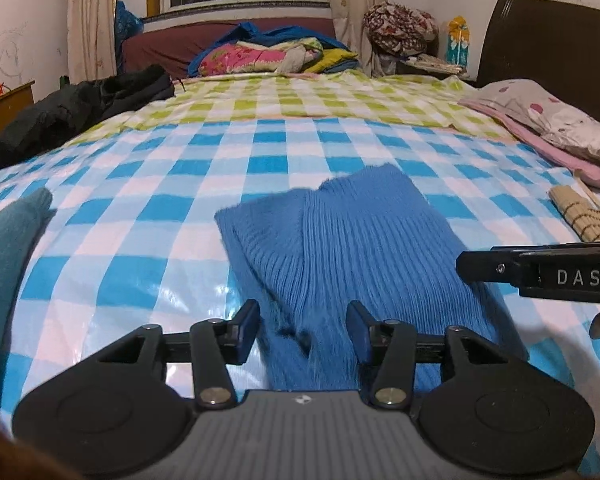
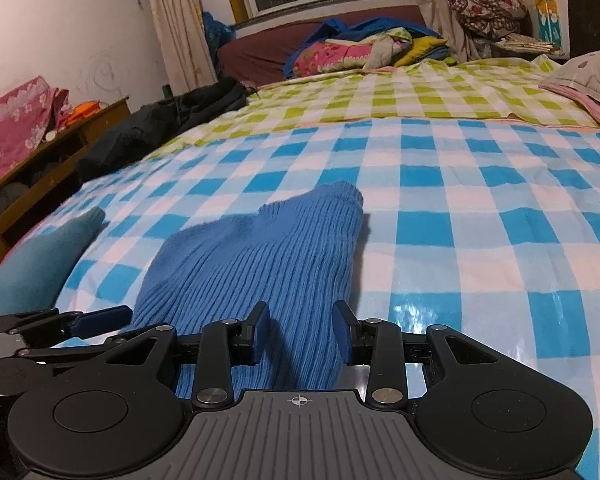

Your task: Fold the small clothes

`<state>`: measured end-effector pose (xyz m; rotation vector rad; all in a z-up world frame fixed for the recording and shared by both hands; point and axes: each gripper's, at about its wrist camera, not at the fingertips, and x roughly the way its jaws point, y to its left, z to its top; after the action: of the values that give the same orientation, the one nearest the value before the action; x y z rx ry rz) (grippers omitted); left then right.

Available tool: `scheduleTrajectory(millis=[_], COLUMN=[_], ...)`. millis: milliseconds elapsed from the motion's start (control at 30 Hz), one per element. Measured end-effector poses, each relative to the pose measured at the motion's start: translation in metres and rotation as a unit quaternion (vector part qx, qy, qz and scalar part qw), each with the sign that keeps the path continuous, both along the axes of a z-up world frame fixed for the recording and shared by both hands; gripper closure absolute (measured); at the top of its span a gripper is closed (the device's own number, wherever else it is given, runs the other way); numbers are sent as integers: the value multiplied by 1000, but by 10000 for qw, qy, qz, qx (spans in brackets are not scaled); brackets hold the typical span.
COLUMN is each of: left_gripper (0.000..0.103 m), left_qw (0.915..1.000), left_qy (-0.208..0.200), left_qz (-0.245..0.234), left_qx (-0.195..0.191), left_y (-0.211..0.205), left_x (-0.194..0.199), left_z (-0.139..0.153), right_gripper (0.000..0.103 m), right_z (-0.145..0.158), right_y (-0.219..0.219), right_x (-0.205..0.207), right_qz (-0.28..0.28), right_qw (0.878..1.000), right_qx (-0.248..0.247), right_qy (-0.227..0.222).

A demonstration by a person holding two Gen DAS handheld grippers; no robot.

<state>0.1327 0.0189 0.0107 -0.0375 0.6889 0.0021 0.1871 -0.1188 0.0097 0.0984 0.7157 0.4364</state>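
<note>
The blue ribbed knit (image 1: 340,248) is laid flat on the checked bed (image 1: 140,184), near hem towards both grippers. The left gripper (image 1: 303,330) and right gripper (image 2: 301,332) are held half open over that hem, nothing pinched, presumably for a fold. Teal cloth (image 1: 8,248) is seen at nine o'clock, striped cloth (image 1: 584,216) at three; nothing is blocked.

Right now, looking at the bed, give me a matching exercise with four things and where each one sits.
Things:
1. blue ribbed knit
2. black jacket
3. teal cloth
4. pink spotted pillow

Places:
A. far left edge of the bed
B. right side, near the headboard
C. middle, in front of both grippers
D. near left edge

Pairs: 1-C, 2-A, 3-D, 4-B
</note>
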Motion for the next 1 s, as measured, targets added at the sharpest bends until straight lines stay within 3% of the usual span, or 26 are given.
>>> scheduleTrajectory(millis=[167,500,833,1000], left_gripper=[47,40,30,28], left_qw=[9998,9993,9988,9988], left_qy=[132,233,408,478], left_qz=[-4,-88,-60,-44], left_qx=[-118,-282,-261,-62], left_y=[3,-2,-6,-13], left_x=[-14,-41,-58,-66], left_z=[-6,-14,-21,-24], right_gripper=[67,67,66,65], right_z=[-5,-11,-18,-18], right_y=[5,-2,-1,3], right_x=[-18,-63,-94,-105], right_qz=[-29,-315,-415,-405], right_qw=[9998,9991,9982,9979], right_qx=[-209,-132,-172,-246], right_qy=[60,257,404,433])
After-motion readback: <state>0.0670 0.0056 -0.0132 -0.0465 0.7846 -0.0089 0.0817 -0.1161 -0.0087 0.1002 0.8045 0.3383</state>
